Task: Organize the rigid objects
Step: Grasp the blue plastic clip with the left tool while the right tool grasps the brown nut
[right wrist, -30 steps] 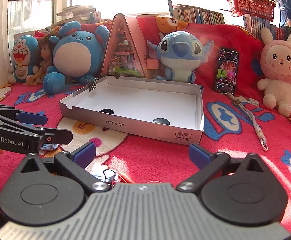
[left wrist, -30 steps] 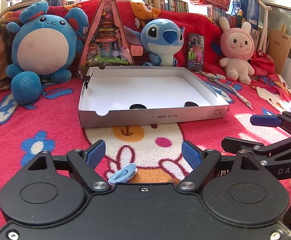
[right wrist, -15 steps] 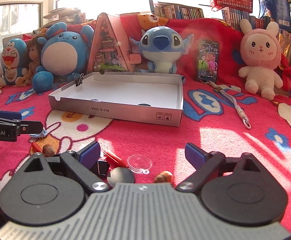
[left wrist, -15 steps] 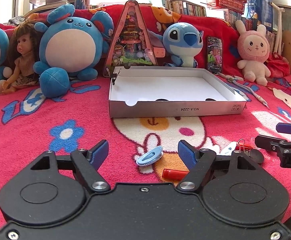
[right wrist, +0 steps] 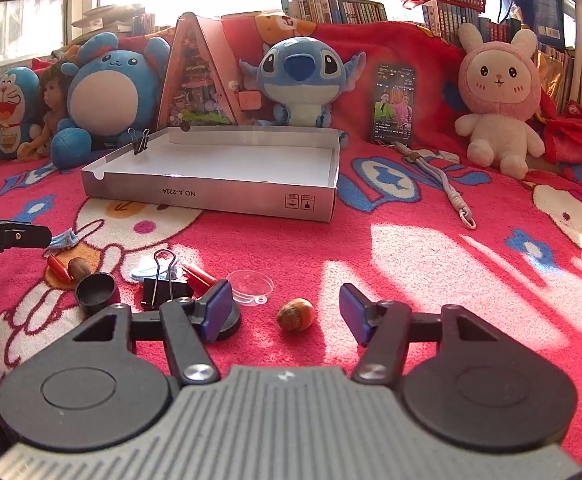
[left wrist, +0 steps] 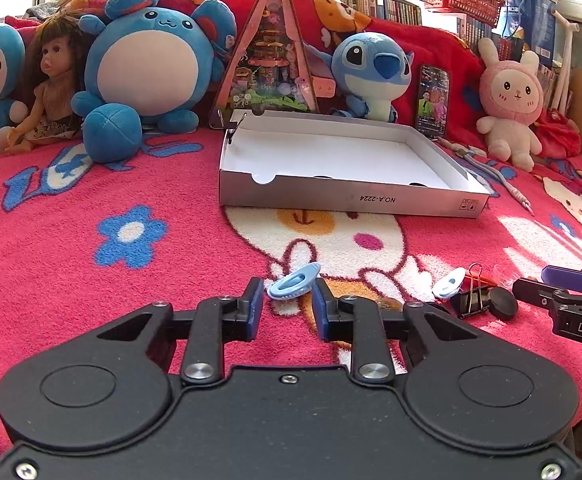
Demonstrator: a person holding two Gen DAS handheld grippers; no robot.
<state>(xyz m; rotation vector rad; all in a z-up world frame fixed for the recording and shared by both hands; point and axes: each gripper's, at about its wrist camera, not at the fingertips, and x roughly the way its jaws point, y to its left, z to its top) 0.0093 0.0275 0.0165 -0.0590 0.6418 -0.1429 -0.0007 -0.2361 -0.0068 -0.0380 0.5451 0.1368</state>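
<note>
My left gripper (left wrist: 287, 300) has its jaws narrowed around a light blue plastic clip (left wrist: 294, 281) lying on the red blanket; whether the pads touch it I cannot tell. My right gripper (right wrist: 287, 308) is open, with a brown nut (right wrist: 295, 314) on the blanket between its fingers. A shallow silver box (left wrist: 351, 200) with a white inside stands beyond; it also shows in the right wrist view (right wrist: 211, 196). Left of the right gripper lie a black binder clip (right wrist: 163, 286), a black cap (right wrist: 97, 290), a clear suction cup (right wrist: 249, 282), red pieces (right wrist: 199, 274) and a second nut (right wrist: 79, 267).
Plush toys line the back: a blue round one (left wrist: 147, 64), Stitch (left wrist: 371, 68), a pink rabbit (left wrist: 511, 96), a doll (left wrist: 55, 80). A triangular display case (left wrist: 271, 52) and a phone (left wrist: 433, 100) lean behind the box. A lanyard (right wrist: 451, 184) lies right of it.
Both grippers have drawn back and lower, away from the box. My left jaws have narrowed around the blue clip. The small objects have come into the right wrist view.
</note>
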